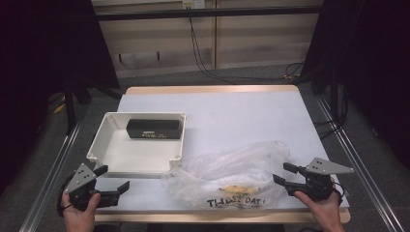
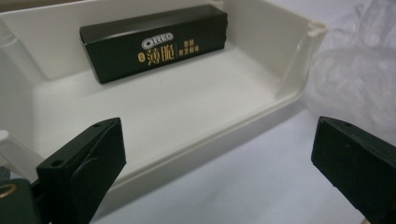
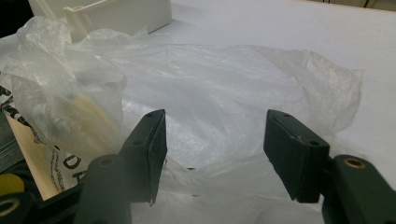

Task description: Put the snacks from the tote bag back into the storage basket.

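I see a cream tray (image 1: 104,140) holding a black box (image 1: 154,128) with gold lettering, a clear bag (image 1: 232,169) printed in black, and a white counter (image 1: 241,116).

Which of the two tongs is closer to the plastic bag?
The right tongs, at the plastic bag's right edge, jaws open over its film. The left tongs sit by the white tray instead.

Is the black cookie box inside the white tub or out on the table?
Inside. The black cookie box lies on its side against the far wall of the white tub.
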`<state>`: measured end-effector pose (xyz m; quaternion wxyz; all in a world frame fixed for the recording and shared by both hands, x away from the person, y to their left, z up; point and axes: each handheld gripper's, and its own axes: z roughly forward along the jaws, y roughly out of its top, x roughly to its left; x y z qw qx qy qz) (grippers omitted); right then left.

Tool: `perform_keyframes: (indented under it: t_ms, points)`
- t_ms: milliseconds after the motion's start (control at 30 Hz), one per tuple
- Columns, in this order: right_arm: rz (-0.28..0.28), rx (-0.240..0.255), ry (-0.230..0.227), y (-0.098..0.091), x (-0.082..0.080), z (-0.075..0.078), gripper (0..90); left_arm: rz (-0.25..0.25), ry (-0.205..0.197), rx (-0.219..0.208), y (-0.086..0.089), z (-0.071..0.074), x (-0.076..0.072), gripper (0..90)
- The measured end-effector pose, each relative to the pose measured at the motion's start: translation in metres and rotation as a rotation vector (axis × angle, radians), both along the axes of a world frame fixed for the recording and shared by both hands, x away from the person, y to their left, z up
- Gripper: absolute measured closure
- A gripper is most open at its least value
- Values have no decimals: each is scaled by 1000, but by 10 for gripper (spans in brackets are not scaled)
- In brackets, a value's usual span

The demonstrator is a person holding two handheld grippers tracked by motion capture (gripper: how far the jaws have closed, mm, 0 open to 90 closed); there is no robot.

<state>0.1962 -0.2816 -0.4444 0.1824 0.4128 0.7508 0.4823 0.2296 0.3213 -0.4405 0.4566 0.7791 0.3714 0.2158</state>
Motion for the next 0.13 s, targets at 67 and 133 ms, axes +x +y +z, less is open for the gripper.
perform_keyframes:
  t_ms: [67,133]
  points:
    - [-6,5,-7,-2,-1,0,382,-6,3,-5,0,-1,-2,29]
    - [-19,4,-7,-2,-1,1,365,-7,-1,10,1,-1,-2,29]
